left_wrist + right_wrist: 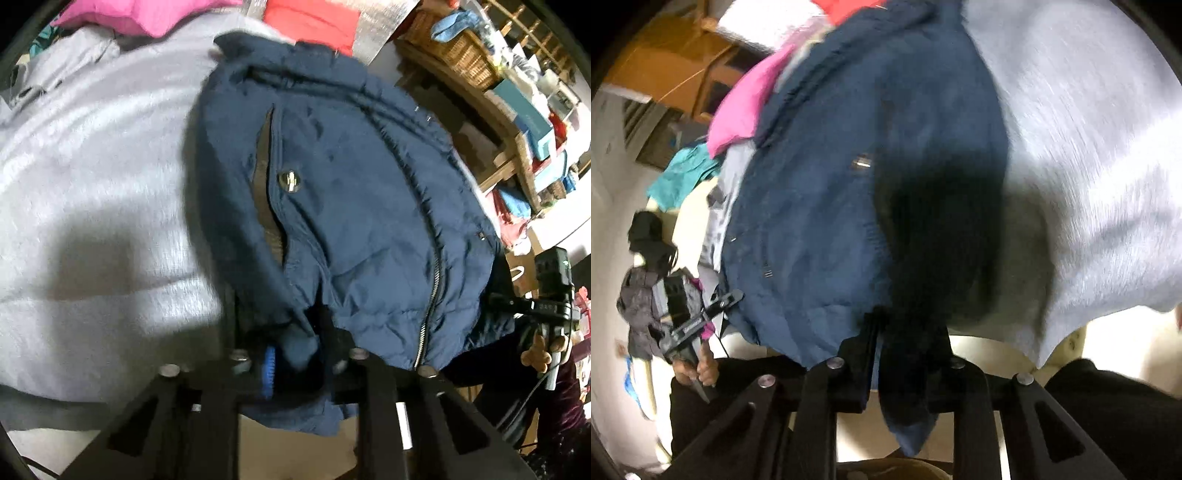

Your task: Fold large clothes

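Jacket (pixel 332 192): navy, padded, zip front, lying on a grey garment (pixel 92 184) amid a heap of other clothes.

Left wrist view. The left gripper (pixel 295 354) is pressed together on a bunched fold of the jacket's near hem; navy cloth fills the gap between its fingers. From this tool the jacket runs straight ahead and to the right, with the zip (pixel 432 266) trailing from the near hem up and away. A pocket slit and a metal snap (pixel 290 181) sit ahead, slightly left of centre. The grey garment spreads to the tool's left, under the jacket. The other gripper shows at the far right edge, held in a hand (pixel 546 347), beside the jacket's right hem corner. Pink and red cloth lie beyond the collar end.

Right wrist view. The right gripper (pixel 908 354) is likewise clamped on navy cloth; a flap of hem hangs down between its fingers toward the camera. The jacket extends ahead and to the left; the grey garment lies ahead and to the right. The picture is blurred and a dark shadow covers the cloth just ahead of the tool.

Judgement: both tools pinch the same near hem, one at each side. The jacket's long axis runs away from both, so the coming fold likely carries hem toward collar. Neither hand is clearly nearer.
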Tool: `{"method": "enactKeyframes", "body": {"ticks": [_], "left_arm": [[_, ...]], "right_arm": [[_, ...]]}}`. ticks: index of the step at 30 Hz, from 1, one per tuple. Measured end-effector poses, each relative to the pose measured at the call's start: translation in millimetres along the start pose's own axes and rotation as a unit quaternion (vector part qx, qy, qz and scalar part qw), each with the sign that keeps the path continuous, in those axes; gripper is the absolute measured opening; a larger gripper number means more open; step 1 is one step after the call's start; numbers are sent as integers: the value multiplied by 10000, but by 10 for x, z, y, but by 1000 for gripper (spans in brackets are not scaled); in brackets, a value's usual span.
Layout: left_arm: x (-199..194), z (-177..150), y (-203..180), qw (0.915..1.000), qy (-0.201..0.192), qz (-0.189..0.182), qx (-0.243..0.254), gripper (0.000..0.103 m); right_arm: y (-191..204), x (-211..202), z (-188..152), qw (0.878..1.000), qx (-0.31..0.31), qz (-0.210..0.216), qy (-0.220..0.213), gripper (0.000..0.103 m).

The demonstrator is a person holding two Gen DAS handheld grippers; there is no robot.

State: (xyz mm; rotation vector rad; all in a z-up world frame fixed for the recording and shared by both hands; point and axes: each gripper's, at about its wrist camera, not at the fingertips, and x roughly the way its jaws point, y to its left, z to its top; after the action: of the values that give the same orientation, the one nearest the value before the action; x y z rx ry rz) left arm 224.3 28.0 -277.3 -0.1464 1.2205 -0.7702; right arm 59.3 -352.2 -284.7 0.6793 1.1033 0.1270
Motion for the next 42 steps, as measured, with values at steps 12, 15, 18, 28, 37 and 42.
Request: {"method": "enactKeyframes", "body": {"ticks": [12, 15, 18, 28, 37, 42], "left_arm": [[-794, 697, -73, 9847, -1329, -1098, -252, 13], [-825, 980, -85, 9810, -1575, -1095, -300, 13], [-792, 1265, -31, 9760, -1803, -1106, -516, 14], [-283, 2153, -18, 9643, -2268, -794, -1113, 14], [295, 2807, 396, 9584, -2234, -553, -1687, 14], [525, 3107, 535, 9594, -2110, -469, -1809, 14]], "right_arm": [[705, -955, 741, 9819, -889, 369, -1631, 13], [631, -983, 1012, 9757, -616, 590, -2019, 13], [517, -1053, 1246, 9673, -350, 763, -2392, 13], [170, -899, 2186, 9471, 358, 920, -3054, 13], [-32, -498, 3053, 9403, 729, 754, -3239, 13], [-8, -226, 3482, 9411, 656, 553, -3271, 13]]}}
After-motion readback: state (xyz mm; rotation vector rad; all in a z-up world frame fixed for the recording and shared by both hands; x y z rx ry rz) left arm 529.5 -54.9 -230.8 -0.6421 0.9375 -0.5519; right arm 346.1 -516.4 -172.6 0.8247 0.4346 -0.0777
